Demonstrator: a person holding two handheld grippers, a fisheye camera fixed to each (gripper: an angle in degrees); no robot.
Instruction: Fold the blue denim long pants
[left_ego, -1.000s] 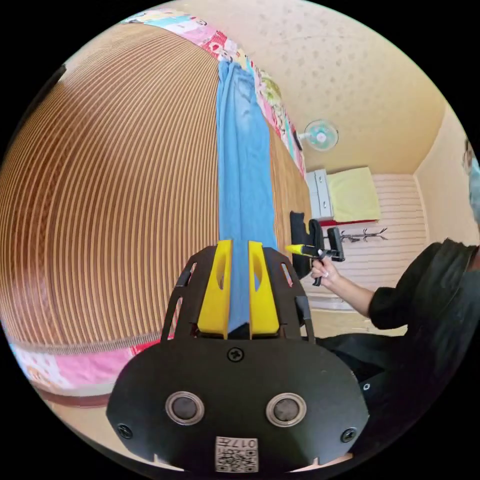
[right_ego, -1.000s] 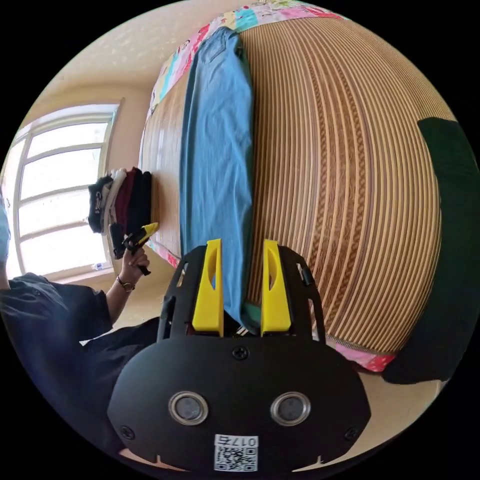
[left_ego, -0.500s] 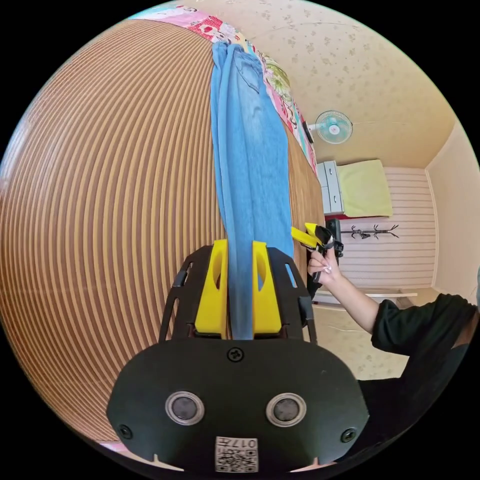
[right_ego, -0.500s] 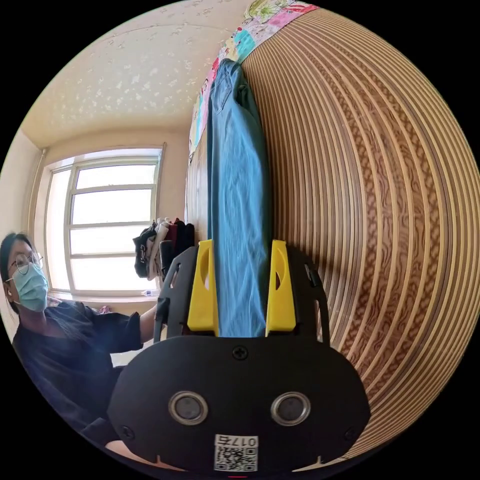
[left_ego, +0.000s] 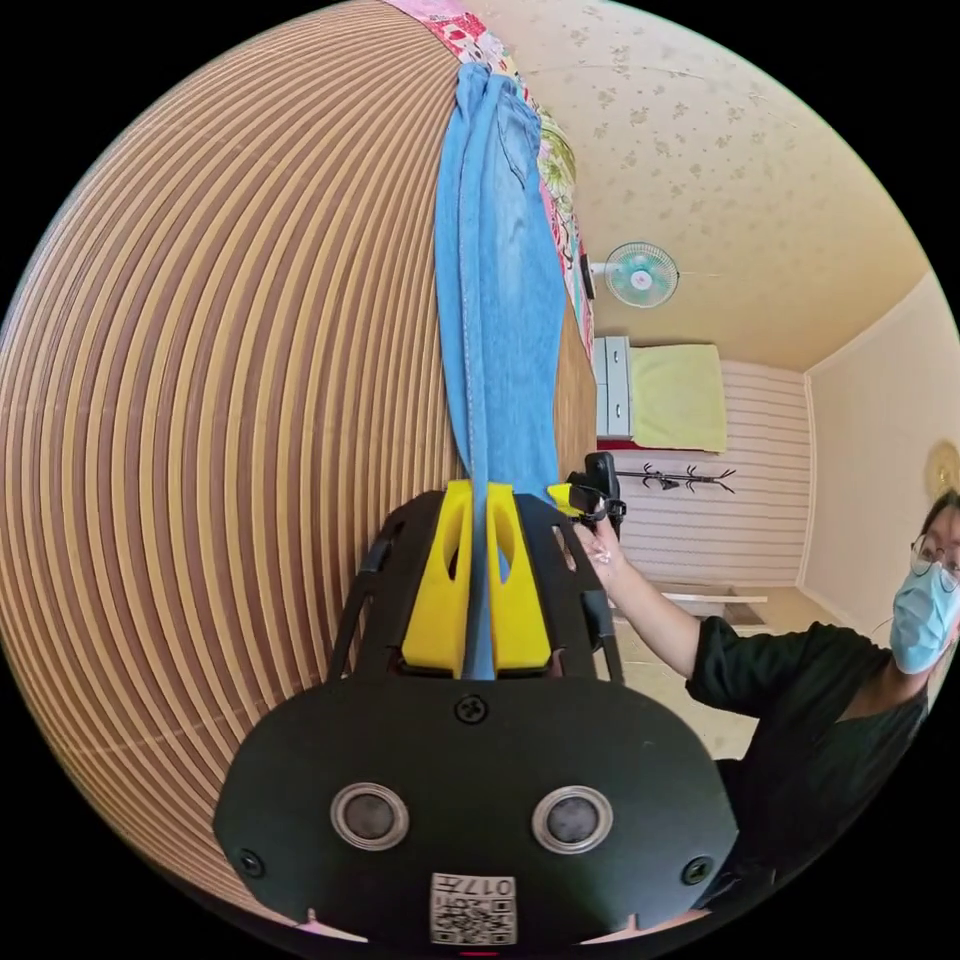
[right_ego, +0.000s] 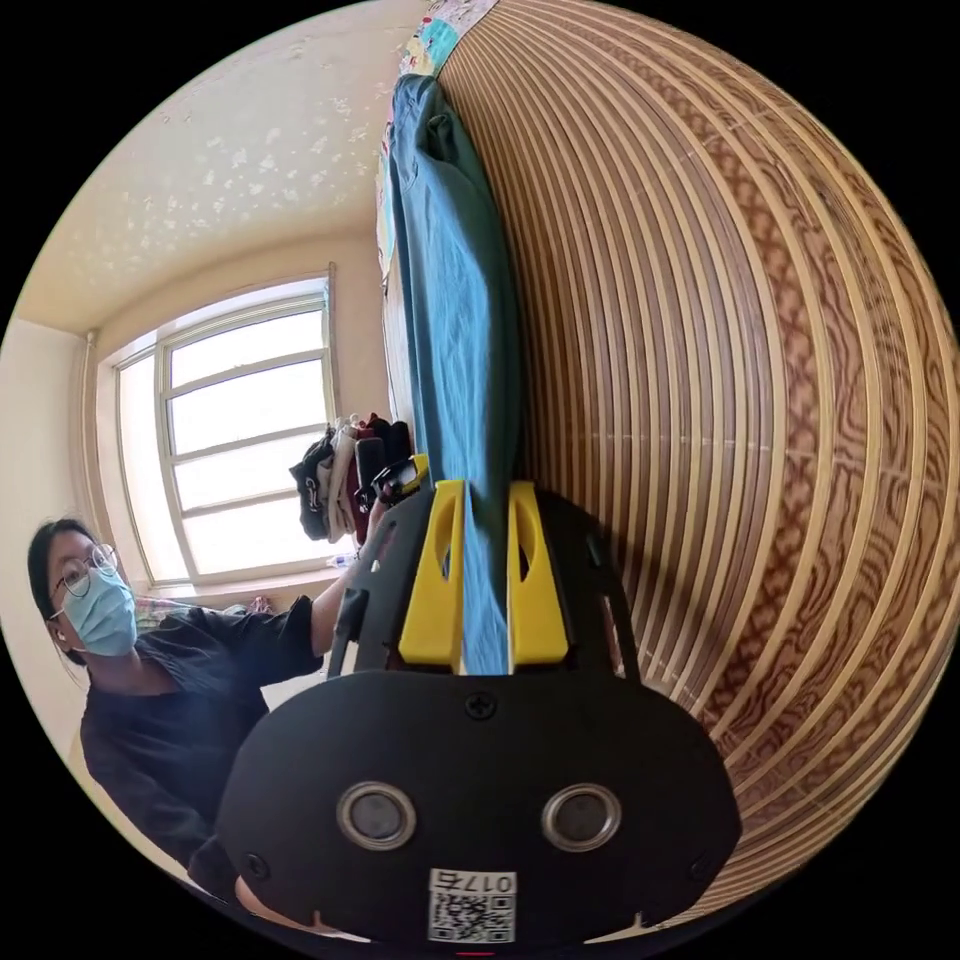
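The blue denim long pants (left_ego: 500, 300), stretched along the bamboo mat (left_ego: 220, 400), are clamped at the hem end by the fingers of both the left gripper (left_ego: 478, 590) and right gripper (right_ego: 485, 585), and carrying it toward the waist is judged the next move.

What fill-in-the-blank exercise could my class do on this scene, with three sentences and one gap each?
1. Both tongs, the left tongs and the right tongs, are shut on the hem end of the blue denim ____.
2. The pants stretch out along a striped woven ____.
3. On the wall above the cabinet hangs a round ____.

Missing words: pants; mat; fan
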